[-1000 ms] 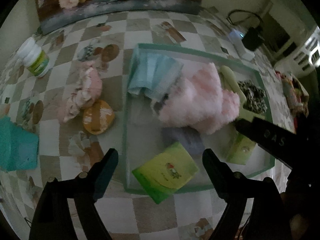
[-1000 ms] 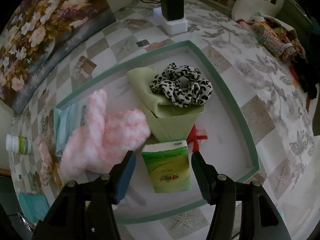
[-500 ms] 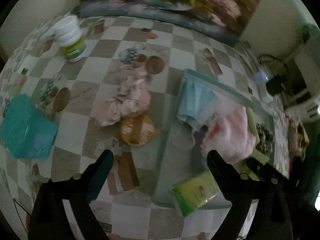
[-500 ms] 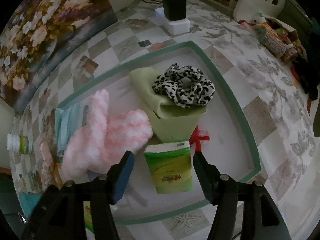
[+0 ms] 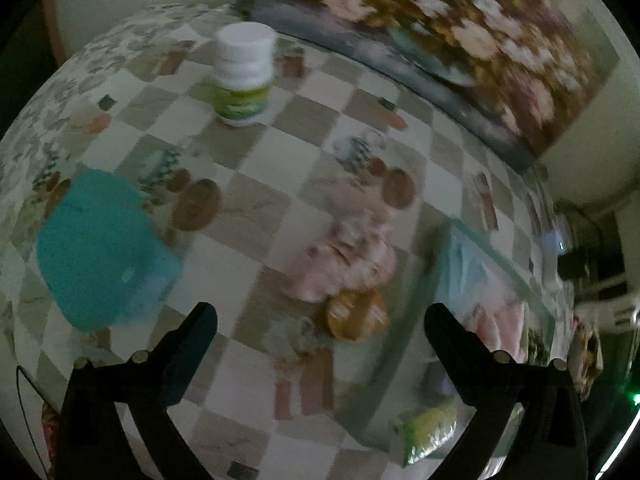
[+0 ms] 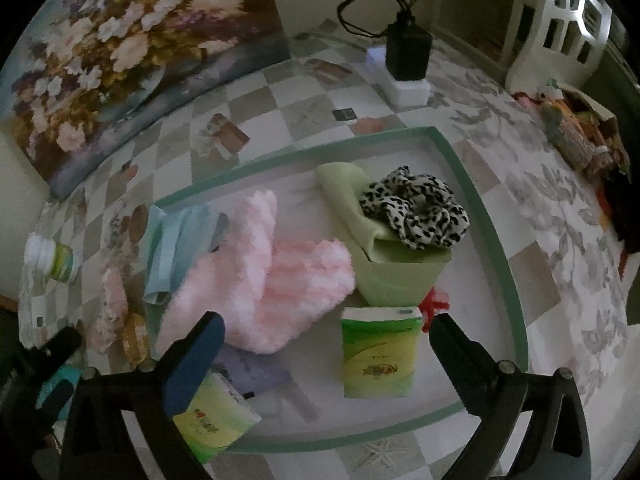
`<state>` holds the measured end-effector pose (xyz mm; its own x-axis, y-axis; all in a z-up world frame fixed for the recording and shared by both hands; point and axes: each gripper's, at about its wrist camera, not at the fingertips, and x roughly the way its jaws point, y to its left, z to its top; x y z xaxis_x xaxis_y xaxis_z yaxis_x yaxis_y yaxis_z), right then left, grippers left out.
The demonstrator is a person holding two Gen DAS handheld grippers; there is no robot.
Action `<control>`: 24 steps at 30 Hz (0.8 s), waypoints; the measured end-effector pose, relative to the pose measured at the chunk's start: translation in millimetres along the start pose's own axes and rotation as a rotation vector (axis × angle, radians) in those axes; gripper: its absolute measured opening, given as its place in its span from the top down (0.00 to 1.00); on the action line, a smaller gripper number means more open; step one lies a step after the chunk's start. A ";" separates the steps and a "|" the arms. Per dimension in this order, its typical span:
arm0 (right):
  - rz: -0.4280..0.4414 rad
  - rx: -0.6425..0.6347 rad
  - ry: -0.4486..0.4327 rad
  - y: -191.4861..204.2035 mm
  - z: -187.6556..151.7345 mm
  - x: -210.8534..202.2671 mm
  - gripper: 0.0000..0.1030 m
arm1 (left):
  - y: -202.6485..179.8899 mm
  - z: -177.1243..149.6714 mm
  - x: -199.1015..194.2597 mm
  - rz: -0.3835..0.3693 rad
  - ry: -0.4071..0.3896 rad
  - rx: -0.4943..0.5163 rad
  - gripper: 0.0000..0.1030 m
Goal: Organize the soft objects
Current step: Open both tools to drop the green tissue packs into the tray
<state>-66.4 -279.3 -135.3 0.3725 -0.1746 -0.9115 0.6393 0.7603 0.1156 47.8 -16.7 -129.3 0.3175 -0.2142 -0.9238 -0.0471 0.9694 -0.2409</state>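
Next soft item, I judge: the crumpled pink floral cloth [image 5: 344, 248] on the checkered tablecloth, ahead of my left gripper [image 5: 320, 320], between its fingers' line. Jaws opening, nothing between them. Should be light, limp, compressible; I'd pinch the bunched middle. Orange round piece [image 5: 356, 316] touches its near edge; material unclear. Teal fuzzy cloth [image 5: 96, 252] left of the left finger. Right gripper [image 6: 328, 336] jaws opening too; the glossy green tissue pack [image 6: 376, 354], lying in the green-rimmed tray [image 6: 496, 240], sits between them, untouched.
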 end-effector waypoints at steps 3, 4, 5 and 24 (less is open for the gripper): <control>-0.003 -0.011 -0.010 2.2 0.6 -2.2 0.00 | 17.4 11.5 -5.8 0.013 -0.031 -0.044 0.00; -0.003 -0.013 -0.011 3.0 0.7 -2.6 0.00 | 23.2 15.1 -8.0 0.016 -0.040 -0.056 0.00; -0.001 -0.016 -0.011 4.1 0.6 -2.9 0.00 | 27.0 17.5 -9.0 0.020 -0.048 -0.064 0.00; 0.099 -0.218 -0.068 83.2 -5.1 -15.6 0.00 | 21.6 43.7 -14.8 -0.033 -0.107 0.010 0.00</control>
<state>-22.4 -210.1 -113.5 0.4754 -0.1284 -0.8703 0.4397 0.8916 0.1086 83.5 12.6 -107.8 0.4182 -0.2323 -0.8781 -0.0255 0.9634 -0.2670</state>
